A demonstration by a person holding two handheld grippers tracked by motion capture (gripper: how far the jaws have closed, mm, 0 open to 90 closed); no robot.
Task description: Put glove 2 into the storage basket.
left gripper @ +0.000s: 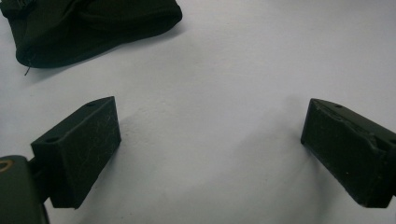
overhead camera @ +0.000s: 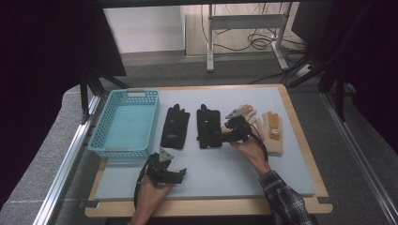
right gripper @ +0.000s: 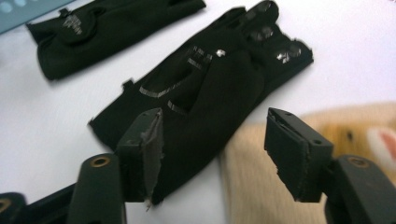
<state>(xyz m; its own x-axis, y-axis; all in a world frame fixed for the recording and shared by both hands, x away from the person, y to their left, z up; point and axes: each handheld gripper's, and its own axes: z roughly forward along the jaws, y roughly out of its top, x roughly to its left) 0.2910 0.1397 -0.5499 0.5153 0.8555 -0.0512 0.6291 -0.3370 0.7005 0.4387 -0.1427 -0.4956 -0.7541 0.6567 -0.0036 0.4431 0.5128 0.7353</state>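
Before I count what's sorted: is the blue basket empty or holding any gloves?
Empty. The high view shows the blue basket with a bare floor; the gloves lie outside it.

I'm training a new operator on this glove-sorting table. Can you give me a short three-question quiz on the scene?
1. How many gloves lie on the mat?
2. True or false: the basket already holds a glove.
3. Which glove lies under the right gripper? A) the left black glove B) the right black glove C) the far-right beige glove

Key
1. Four: two black, two beige.
2. False; it is empty.
3. B. The jaws stand open over its cuff end, beside the near beige glove, gripping nothing. The left gripper is open over bare mat.
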